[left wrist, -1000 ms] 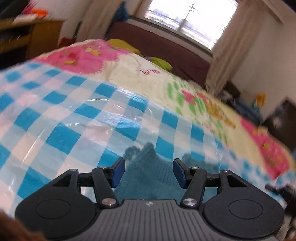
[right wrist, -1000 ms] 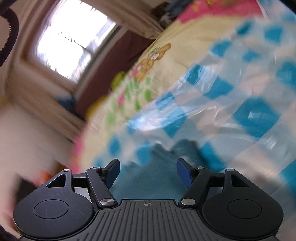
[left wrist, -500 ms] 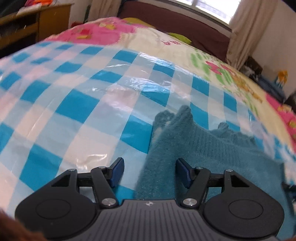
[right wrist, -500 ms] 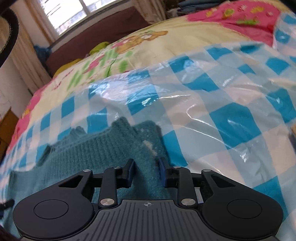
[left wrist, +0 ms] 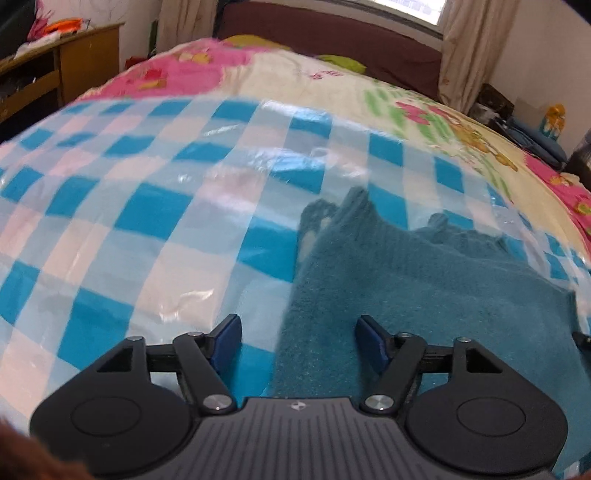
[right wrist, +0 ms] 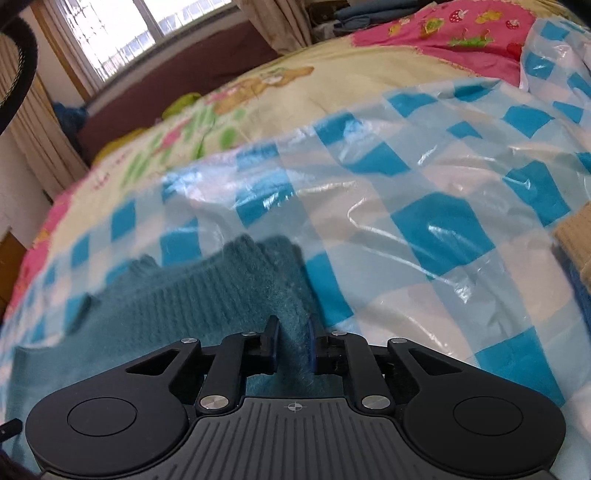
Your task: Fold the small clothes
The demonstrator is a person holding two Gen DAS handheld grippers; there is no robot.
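Observation:
A teal knitted garment (left wrist: 424,288) lies flat on a blue-and-white checked plastic sheet (left wrist: 147,221) spread over the bed. My left gripper (left wrist: 298,325) hangs low over the garment's left edge. Its jaws are opening, and the edge lies between them without either pad touching it. In the right wrist view the same teal garment (right wrist: 221,295) runs off to the left. My right gripper (right wrist: 291,328) is closing, and its pads pinch the garment's right edge. The checked sheet (right wrist: 443,221) stretches away to the right.
A cartoon-print quilt (left wrist: 332,85) covers the bed beyond the sheet, up to a dark headboard (left wrist: 332,33) under a window. A wooden desk (left wrist: 74,55) stands at the far left. A beige knitted item (right wrist: 576,236) lies at the sheet's right edge.
The left gripper sank toward the garment's left edge and its jaws spread wider. The right gripper's jaws went from wide apart to pinching the garment's right edge.

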